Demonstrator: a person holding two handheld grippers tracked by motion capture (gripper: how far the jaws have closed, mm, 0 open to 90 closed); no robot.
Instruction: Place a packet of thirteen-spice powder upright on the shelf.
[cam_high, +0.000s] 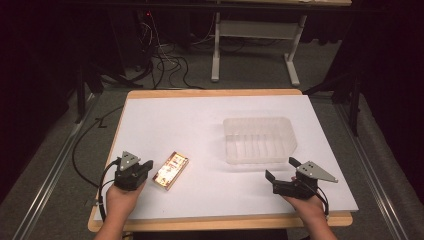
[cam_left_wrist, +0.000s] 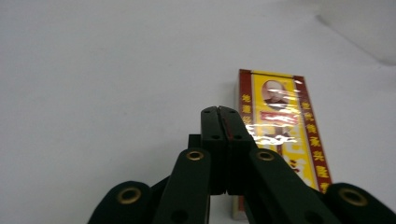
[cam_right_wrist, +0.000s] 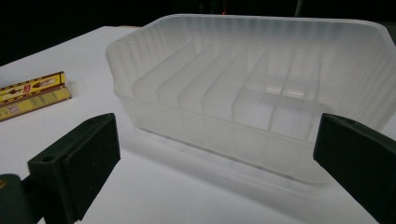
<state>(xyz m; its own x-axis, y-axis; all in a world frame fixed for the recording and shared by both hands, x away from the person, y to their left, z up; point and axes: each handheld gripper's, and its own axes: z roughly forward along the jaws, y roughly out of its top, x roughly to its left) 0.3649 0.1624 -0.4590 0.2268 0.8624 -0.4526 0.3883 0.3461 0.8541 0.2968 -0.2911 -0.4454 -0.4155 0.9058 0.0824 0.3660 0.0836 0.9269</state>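
Note:
A flat red-and-yellow box with a portrait on its lid lies on the white sheet at the front left. My left gripper rests just left of it, a hand around its body. In the left gripper view its black jaws are pressed together with nothing between them, and the box lies beside them on the right. A clear ribbed plastic container stands right of centre. My right gripper sits in front of it, open, its jaws wide apart and facing the container wall.
The white sheet covers a wooden table whose edge shows at the front. In the right gripper view the box lies far left. Behind the table are desk legs and cables on the floor.

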